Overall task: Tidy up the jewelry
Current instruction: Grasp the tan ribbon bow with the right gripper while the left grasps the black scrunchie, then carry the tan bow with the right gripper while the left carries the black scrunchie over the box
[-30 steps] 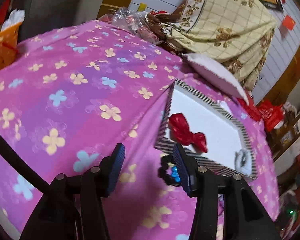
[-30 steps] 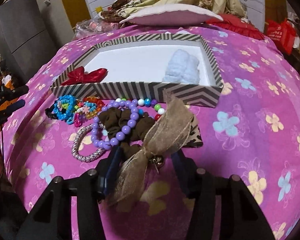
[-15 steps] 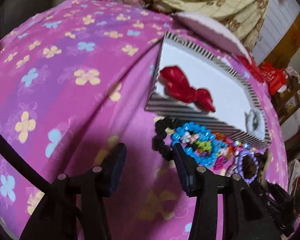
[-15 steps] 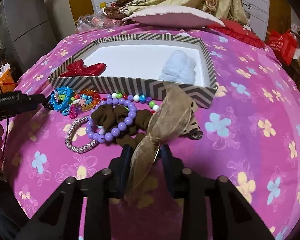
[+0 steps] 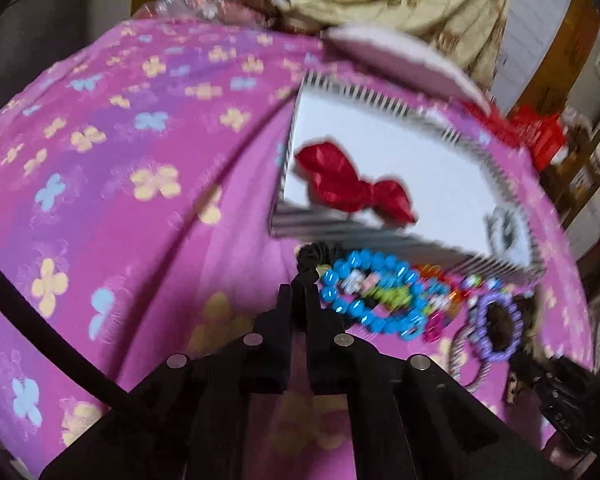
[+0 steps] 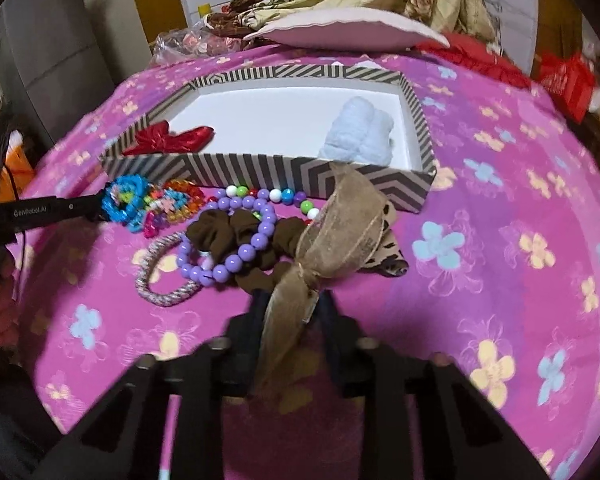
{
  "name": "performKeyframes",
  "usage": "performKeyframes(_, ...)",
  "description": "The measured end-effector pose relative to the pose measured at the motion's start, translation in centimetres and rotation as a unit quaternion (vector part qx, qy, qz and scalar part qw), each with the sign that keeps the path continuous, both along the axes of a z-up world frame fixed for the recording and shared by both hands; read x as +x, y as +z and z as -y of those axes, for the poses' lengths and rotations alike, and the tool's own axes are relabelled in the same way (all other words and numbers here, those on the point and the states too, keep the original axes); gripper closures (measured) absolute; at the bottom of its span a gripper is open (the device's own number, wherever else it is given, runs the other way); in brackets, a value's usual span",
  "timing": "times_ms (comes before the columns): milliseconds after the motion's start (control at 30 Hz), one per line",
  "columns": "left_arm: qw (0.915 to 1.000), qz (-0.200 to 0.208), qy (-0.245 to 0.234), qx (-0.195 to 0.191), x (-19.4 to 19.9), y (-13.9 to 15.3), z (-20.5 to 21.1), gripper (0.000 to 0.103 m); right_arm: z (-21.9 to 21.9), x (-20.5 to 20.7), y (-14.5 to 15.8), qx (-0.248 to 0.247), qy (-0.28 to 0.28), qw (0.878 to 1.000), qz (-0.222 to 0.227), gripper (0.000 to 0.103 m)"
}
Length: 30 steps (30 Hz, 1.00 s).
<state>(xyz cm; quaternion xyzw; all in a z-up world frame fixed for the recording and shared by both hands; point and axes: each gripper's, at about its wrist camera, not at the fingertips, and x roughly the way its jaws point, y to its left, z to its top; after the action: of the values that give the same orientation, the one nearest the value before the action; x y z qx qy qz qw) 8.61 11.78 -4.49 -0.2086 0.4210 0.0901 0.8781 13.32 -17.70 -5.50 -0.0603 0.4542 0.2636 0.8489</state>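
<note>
The tan ribbon bow [image 6: 336, 236] lies at the near edge of the jewelry pile, its tail running back between the fingers of the right gripper [image 6: 290, 304], whose jaws have just been closing and now pinch it, likely to lift it. Just beyond it sits the striped box [image 6: 268, 166], holding a red bow [image 6: 168, 140] and a white fluffy piece [image 6: 360, 134]. The left gripper [image 5: 299, 294] has just closed fully on the black hair tie [image 5: 314, 258] beside the blue bead bracelet [image 5: 374, 290], short of the box's near wall.

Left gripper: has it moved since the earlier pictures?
Yes. The left gripper moved toward the striped box, closing on the black hair tie.
</note>
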Motion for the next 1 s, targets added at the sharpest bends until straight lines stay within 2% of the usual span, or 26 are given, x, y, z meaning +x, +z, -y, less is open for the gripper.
performKeyframes(133, 0.9971, 0.068, 0.015, -0.031, -1.9, 2.2, -1.0, 0.103, 0.5, -0.7, 1.4, 0.024, 0.012, 0.999, 0.02, 0.086)
performKeyframes(300, 0.9914, 0.125, -0.007, -0.037, -3.4, 4.4, -0.1, 0.103, 1.3, -2.0, 4.0, 0.073, 0.034, 0.995, 0.059, 0.086)
performKeyframes(567, 0.9888, 0.145, -0.03, -0.013, -3.8, 5.7, 2.0, 0.103, 3.0, -2.6, 6.2, 0.146, 0.041, 0.985, 0.088, 0.086)
performKeyframes(733, 0.9876, 0.152, -0.039, -0.006, -4.0, 6.1, 2.9, 0.103, 2.7, -2.6, 6.1, 0.149, 0.05, 0.984, 0.09, 0.086)
performKeyframes(1000, 0.9896, 0.139, -0.035, -0.001, -3.8, 5.8, 3.3, 0.103, 2.2, -2.5, 5.6, 0.135, 0.05, 0.986, 0.083, 0.086)
